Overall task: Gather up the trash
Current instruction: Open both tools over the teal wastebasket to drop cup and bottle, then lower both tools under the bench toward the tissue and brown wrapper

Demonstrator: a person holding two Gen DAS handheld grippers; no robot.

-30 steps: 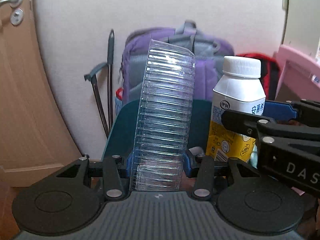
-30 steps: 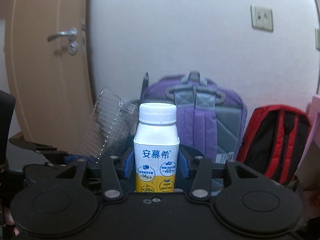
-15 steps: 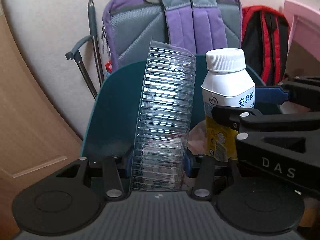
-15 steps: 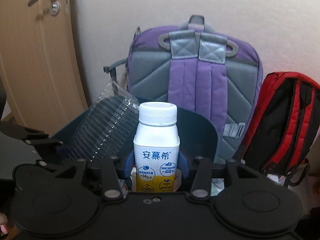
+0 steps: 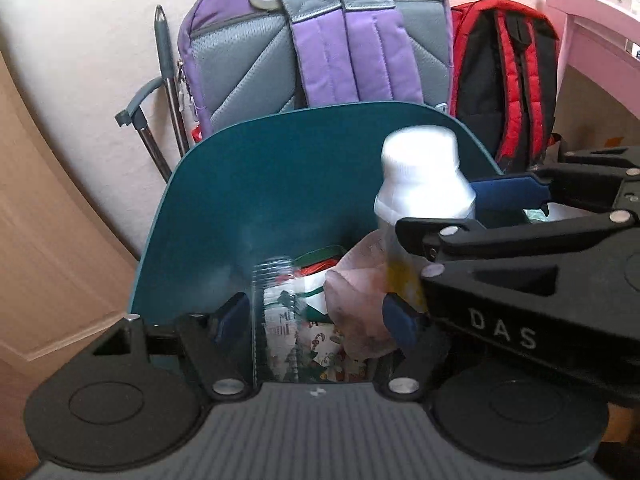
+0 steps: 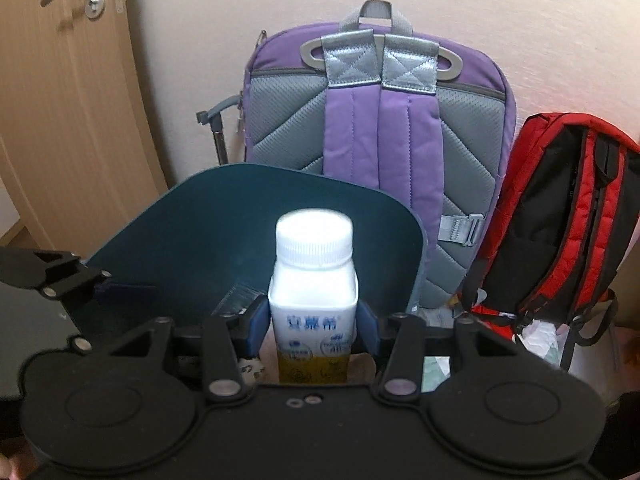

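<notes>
Left wrist view: my left gripper has just been opening, its jaws now apart; the ribbed clear plastic cup stands loose between them, blurred, low inside the dark teal bin.

Right wrist view: my right gripper clamps the upright white-capped drink bottle directly above that bin's mouth; I judge release comes next.

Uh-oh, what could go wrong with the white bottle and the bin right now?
1. The white bottle sits between the right gripper pads over the teal bin; released too near the rim, it might bounce out.
2. The left gripper has just opened and the clear plastic tray is dropping. It might stand on end in the trash, leaving less room.
</notes>
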